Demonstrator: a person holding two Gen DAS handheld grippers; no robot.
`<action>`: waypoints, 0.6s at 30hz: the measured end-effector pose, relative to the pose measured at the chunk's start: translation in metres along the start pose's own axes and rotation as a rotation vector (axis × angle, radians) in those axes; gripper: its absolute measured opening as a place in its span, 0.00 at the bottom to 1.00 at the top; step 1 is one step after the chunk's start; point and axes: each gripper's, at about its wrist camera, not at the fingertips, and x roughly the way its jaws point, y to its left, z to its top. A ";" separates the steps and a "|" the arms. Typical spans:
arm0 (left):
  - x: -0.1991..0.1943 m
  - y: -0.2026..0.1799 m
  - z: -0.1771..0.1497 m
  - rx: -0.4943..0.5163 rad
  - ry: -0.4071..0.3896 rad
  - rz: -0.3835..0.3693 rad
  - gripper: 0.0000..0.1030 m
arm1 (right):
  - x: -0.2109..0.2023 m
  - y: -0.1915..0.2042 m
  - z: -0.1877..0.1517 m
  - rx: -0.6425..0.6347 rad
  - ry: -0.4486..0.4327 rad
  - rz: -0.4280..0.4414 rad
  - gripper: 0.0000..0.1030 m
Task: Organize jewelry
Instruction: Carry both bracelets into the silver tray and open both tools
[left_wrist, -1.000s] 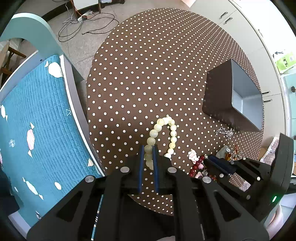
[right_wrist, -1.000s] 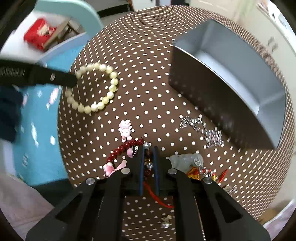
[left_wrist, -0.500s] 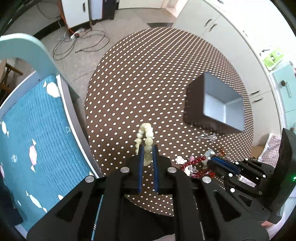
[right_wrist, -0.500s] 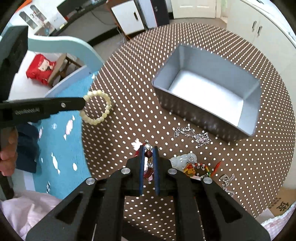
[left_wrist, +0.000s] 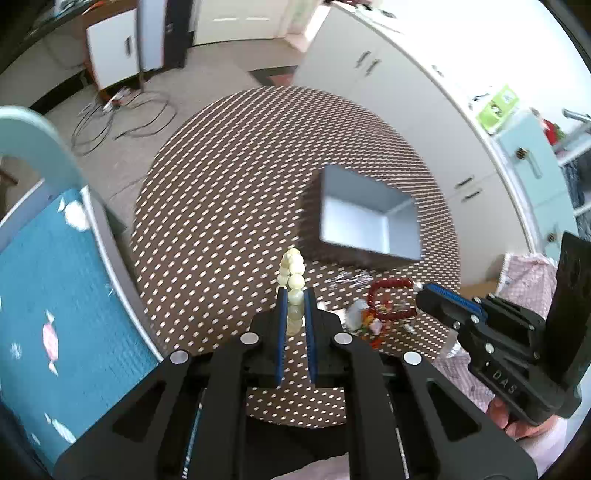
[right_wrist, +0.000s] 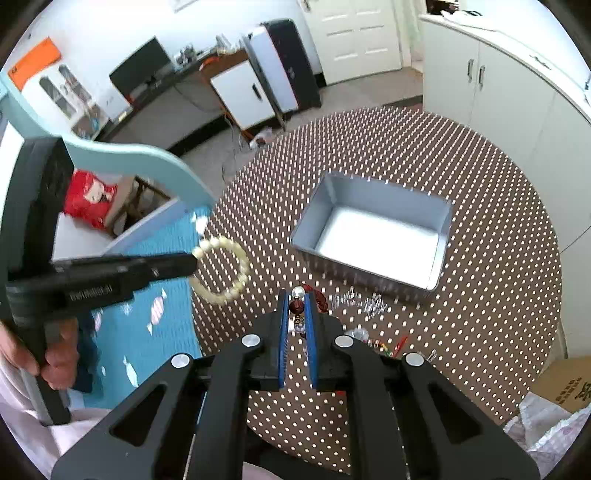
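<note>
I have a bracelet in each tool, both lifted clear of the polka-dot table (right_wrist: 480, 229). My left gripper (left_wrist: 294, 295) is pinched on the cream bead bracelet (left_wrist: 291, 273), the blue pads closed on a few beads so the rest of the loop sticks out ahead of the tips at twelve o'clock; from the right wrist view that loop (right_wrist: 221, 269) hangs open off the left tool's tip, out at nine o'clock from the grey box (right_wrist: 373, 236). My right gripper (right_wrist: 297, 302) is pressed shut on the dark red bead bracelet (right_wrist: 297, 305) at its silver bead end, and the left wrist view shows the red loop (left_wrist: 391, 299) dangling from that tip at about three o'clock. I hold each piece by a short stretch of beads — that way the loop hangs free and should drop cleanly when I let go. The box sits open and looks empty, at about one o'clock of both tools, so I judge it to be where both bracelets go. A silver chain (right_wrist: 354, 299) lies on the cloth just beside the box's near wall, and a small heap of coloured trinkets (right_wrist: 388, 343) waits nearer me — still to be sorted, I reckon.
</note>
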 end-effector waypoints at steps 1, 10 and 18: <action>-0.001 -0.006 0.004 0.015 -0.002 -0.014 0.08 | -0.001 0.000 0.004 0.007 -0.009 0.000 0.08; 0.013 -0.052 0.043 0.141 0.001 -0.092 0.08 | -0.010 -0.018 0.028 0.086 -0.093 0.003 0.08; 0.066 -0.073 0.070 0.183 0.092 -0.096 0.08 | 0.010 -0.050 0.045 0.161 -0.052 -0.034 0.08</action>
